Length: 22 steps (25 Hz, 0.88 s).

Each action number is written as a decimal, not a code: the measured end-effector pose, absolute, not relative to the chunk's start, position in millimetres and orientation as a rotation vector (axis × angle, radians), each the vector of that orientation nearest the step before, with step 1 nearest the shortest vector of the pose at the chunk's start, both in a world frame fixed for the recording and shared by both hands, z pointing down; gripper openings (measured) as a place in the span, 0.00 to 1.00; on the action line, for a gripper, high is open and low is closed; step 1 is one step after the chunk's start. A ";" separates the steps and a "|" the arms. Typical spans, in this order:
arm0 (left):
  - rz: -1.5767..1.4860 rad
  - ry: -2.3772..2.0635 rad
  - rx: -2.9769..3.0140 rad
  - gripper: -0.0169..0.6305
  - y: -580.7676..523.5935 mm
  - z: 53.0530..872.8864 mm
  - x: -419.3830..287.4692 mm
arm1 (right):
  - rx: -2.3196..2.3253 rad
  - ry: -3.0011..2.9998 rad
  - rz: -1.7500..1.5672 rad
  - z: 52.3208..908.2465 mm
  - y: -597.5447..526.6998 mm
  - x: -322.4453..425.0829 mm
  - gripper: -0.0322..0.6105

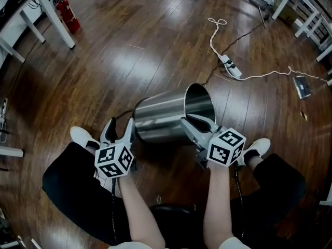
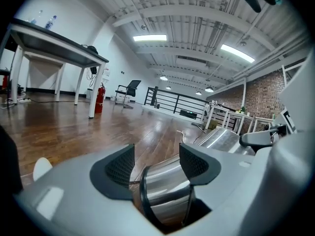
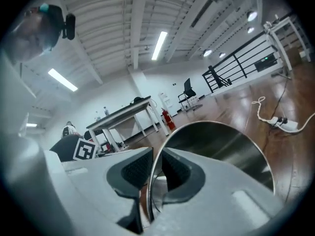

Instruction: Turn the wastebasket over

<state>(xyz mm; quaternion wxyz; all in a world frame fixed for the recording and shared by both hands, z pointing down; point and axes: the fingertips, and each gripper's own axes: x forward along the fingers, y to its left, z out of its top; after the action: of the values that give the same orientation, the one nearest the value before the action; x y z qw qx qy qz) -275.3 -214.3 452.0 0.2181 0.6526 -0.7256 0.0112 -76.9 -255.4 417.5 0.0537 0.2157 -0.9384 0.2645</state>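
One shiny steel wastebasket (image 1: pixel 166 115) lies on its side between the person's feet, dark-rimmed base toward the left gripper (image 1: pixel 120 131), whose jaws are spread; the right gripper (image 1: pixel 194 122) pinches its rim.

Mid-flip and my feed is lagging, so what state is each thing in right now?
wastebasket: tipped onto its side, not yet upside down.
right gripper: shut on the wastebasket's rim.
left gripper: open, wastebasket's base between its jaws.
fire extinguisher: standing upright.
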 end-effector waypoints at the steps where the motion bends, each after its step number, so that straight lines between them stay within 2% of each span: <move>1: 0.033 -2.006 1.808 0.50 -214.1 453.2 -274.3 | 0.685 -2.864 0.815 418.1 -258.7 -67.0 0.13; 8: 0.088 -1.909 1.866 0.49 -220.4 470.2 -238.6 | 1.077 -2.704 0.854 454.9 -282.3 43.3 0.13; 14: 0.151 -1.801 1.941 0.49 -227.0 484.6 -197.6 | 1.322 -2.376 0.919 521.5 -280.7 133.7 0.18; 19: 0.230 -1.694 1.987 0.48 -223.8 503.1 -166.1 | 1.361 -2.252 0.955 550.9 -287.3 167.1 0.21; 22: 0.218 -1.627 2.019 0.43 -227.5 508.4 -148.6 | 1.439 -2.243 0.882 551.2 -290.2 169.8 0.21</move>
<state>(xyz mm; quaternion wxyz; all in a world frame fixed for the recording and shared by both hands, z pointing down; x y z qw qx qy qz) -148.6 -227.5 508.4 0.2665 0.7479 -0.6025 0.0808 169.8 -290.2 551.2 0.1666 0.5056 -0.7878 0.3097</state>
